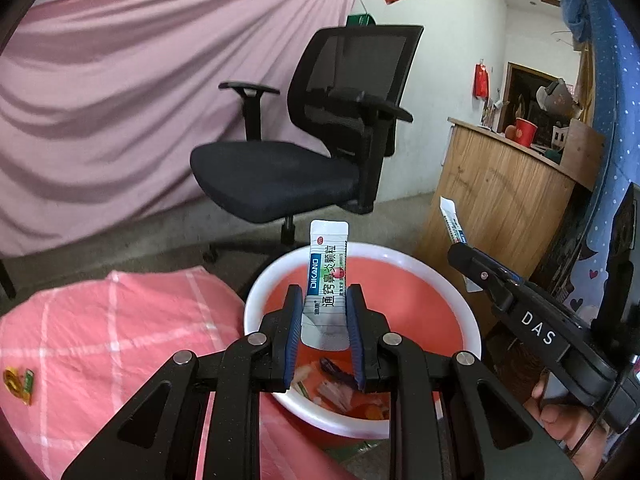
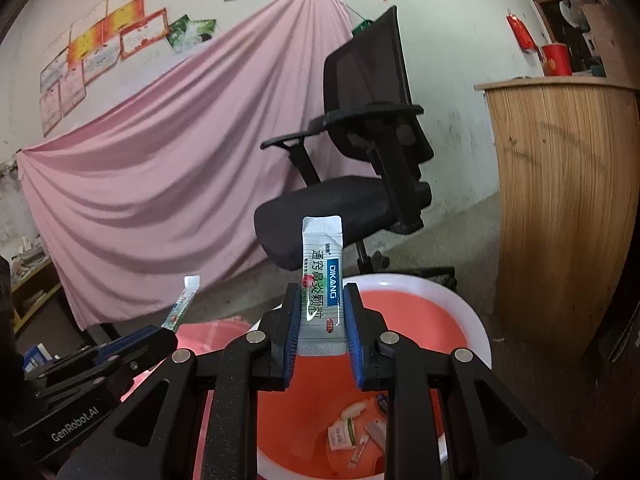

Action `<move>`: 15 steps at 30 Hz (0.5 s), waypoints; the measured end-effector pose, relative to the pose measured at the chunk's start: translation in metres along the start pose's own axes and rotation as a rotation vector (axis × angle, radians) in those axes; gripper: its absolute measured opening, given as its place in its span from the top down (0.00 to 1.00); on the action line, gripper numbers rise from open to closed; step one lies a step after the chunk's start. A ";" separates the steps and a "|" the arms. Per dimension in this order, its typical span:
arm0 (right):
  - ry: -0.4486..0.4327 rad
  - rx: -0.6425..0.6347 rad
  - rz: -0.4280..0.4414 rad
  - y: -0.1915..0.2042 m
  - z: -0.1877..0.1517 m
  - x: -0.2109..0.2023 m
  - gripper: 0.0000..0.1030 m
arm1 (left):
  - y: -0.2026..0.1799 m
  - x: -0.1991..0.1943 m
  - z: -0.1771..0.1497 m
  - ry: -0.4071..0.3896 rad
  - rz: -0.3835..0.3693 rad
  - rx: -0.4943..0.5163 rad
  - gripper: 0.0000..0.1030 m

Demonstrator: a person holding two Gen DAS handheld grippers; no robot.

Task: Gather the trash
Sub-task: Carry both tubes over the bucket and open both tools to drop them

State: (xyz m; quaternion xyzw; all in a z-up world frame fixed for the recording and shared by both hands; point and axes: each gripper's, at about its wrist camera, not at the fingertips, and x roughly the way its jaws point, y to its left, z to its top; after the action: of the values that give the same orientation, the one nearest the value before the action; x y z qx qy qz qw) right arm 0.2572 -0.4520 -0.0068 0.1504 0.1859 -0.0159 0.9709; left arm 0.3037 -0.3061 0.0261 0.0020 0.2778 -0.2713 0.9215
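- A white medicine sachet (image 1: 326, 280) printed with "DIKANG" is being pinched upright between the blue pads (image 1: 294, 330) of the left gripper (image 1: 323, 332), its lower end clamped and its upper end sticking up past the fingertips.
- A second sachet (image 2: 322, 280) of the same kind is being gripped the same way by the right gripper (image 2: 321, 330), with the printing running down its face.
- Both sachets are being held above the red bin (image 1: 420, 304), which is lined by a white rim and is standing on the floor just in front of the two grippers.
- Earlier scraps of trash (image 2: 352, 432) are being shown lying on the bottom of the bin (image 2: 424, 320): small wrappers and packets, too small to be told apart.
- In the left wrist view the right gripper (image 1: 464, 252) is being seen from the side at the right edge, with its sachet (image 1: 452, 220) poking upward.
- In the right wrist view the left gripper (image 2: 168, 334) is being seen low at the left, with its sachet (image 2: 182, 304) tilted up.
- A pink checked cloth (image 1: 100, 328) is being shown beside the bin on the left, with a small yellow-green wrapper (image 1: 18, 382) lying on it near its edge.
- A black office chair (image 1: 312, 140) is being seen behind the bin, with a pink sheet (image 1: 140, 100) draped across the wall behind it and a wooden counter (image 1: 500, 192) standing to the right.
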 end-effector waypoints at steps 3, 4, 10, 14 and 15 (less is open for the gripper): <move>0.025 0.003 -0.005 -0.002 -0.002 0.004 0.81 | 0.001 0.006 0.000 0.029 -0.013 -0.015 0.82; 0.034 0.005 -0.005 -0.002 -0.002 0.006 0.81 | 0.002 0.007 -0.001 0.035 -0.014 -0.018 0.82; 0.069 0.009 -0.007 -0.005 -0.004 0.011 0.75 | 0.009 0.012 -0.002 0.065 -0.010 -0.044 0.81; 0.067 0.006 -0.006 -0.003 -0.004 0.010 0.72 | 0.014 0.011 -0.003 0.063 0.000 -0.060 0.80; 0.066 0.003 -0.005 -0.003 -0.004 0.010 0.72 | 0.016 0.010 -0.004 0.061 0.004 -0.062 0.78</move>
State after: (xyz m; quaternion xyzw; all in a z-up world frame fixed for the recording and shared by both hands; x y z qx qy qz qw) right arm 0.2644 -0.4535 -0.0148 0.1517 0.2180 -0.0138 0.9640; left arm 0.3165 -0.2971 0.0156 -0.0176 0.3140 -0.2604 0.9128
